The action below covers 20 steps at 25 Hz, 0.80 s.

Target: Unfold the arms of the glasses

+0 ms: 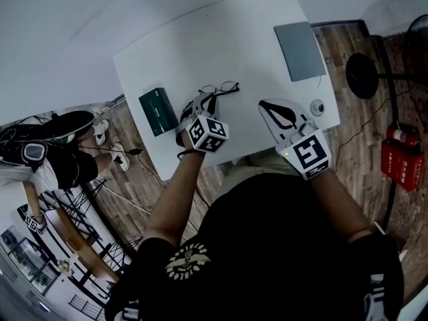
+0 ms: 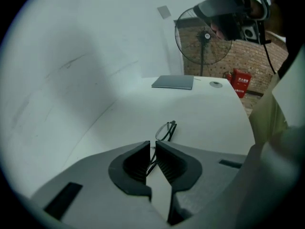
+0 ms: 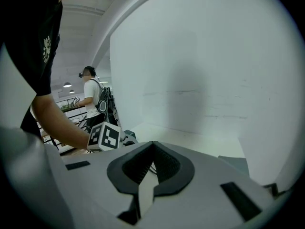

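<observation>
Worktop (image 1: 200, 39): white, and it fills the upper middle of the head view. Its near edge is cut off behind the person's black shirt.
Grey slab (image 1: 299, 51): lies flat on the worktop at 1 o'clock from the right gripper. It is too plain to name more closely.
Right gripper (image 1: 267, 105): hangs over the worktop at 4 o'clock from the glasses and well apart from them. Its fingers (image 3: 167, 163) are pressed together with nothing between them.
Left gripper (image 2: 153, 144): points steeply down at the worktop with its marker cube toward the person. Its fingers (image 2: 138, 159) are drawn in to a thin slit and grip one thin dark arm of the glasses.
Green case (image 1: 158, 111): lies at 9 o'clock from the left gripper, near it but not touching.
Glasses (image 2: 167, 129): dark thin frame lying on the worktop at 12 o'clock just past the left fingertips. In the left gripper view the lenses are seen almost edge-on. One arm runs back at 6 o'clock into the slit between the pads.
Round thing (image 1: 317, 105): small, near the worktop's right edge, at 2 o'clock from the right gripper and too small to name.
Hard to make out: the near end of the gripped arm is lost between the pads. The second arm cannot be told from the frame in any view. How far either arm stands open cannot be told either.
</observation>
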Each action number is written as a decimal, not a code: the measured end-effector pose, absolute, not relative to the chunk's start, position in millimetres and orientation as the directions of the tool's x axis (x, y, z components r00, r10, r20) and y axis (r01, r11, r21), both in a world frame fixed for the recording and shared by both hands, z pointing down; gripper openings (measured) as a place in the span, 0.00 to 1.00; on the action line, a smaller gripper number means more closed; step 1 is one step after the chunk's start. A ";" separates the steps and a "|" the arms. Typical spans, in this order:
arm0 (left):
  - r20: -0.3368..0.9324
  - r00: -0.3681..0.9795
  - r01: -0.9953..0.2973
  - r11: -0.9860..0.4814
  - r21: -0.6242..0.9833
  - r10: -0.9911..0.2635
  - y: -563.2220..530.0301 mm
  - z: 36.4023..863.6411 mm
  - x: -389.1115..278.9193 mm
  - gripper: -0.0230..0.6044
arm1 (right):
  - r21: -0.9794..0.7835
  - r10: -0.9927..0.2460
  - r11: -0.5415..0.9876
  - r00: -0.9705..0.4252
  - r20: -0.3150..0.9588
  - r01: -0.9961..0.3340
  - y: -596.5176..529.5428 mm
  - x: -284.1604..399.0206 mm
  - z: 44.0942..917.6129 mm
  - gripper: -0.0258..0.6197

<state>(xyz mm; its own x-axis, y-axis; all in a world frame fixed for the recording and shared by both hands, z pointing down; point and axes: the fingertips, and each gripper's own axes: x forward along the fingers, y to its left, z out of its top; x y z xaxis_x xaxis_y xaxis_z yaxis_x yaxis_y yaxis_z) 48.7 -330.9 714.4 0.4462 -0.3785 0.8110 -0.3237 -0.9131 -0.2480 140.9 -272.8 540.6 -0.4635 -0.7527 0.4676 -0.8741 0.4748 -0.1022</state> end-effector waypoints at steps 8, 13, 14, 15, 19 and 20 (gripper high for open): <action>0.894 0.322 -0.160 -0.948 -0.274 -0.312 -334.1 752.7 60.3 0.12 | -0.126 -0.757 0.453 -0.456 0.468 -0.882 -272.6 154.7 544.6 0.04; 0.914 0.267 -0.089 -0.953 -0.291 -0.304 -337.3 768.0 64.9 0.14 | -0.147 -0.758 0.434 -0.449 0.474 -0.889 -272.2 163.9 550.2 0.04; 0.916 0.261 -0.074 -0.952 -0.296 -0.305 -337.7 770.6 65.8 0.14 | -0.150 -0.757 0.432 -0.448 0.475 -0.889 -272.5 164.3 551.4 0.04; 0.917 0.255 -0.061 -0.952 -0.301 -0.306 -338.2 772.9 66.8 0.14 | -0.152 -0.756 0.431 -0.448 0.477 -0.890 -272.7 164.7 552.6 0.04; 0.914 0.241 -0.038 -0.944 -0.327 -0.326 -341.9 776.1 70.2 0.14 | -0.158 -0.757 0.423 -0.444 0.480 -0.892 -271.5 168.9 554.2 0.04; 0.912 0.239 -0.034 -0.941 -0.336 -0.334 -343.3 776.1 70.8 0.14 | -0.159 -0.759 0.420 -0.442 0.479 -0.893 -271.3 170.4 553.9 0.04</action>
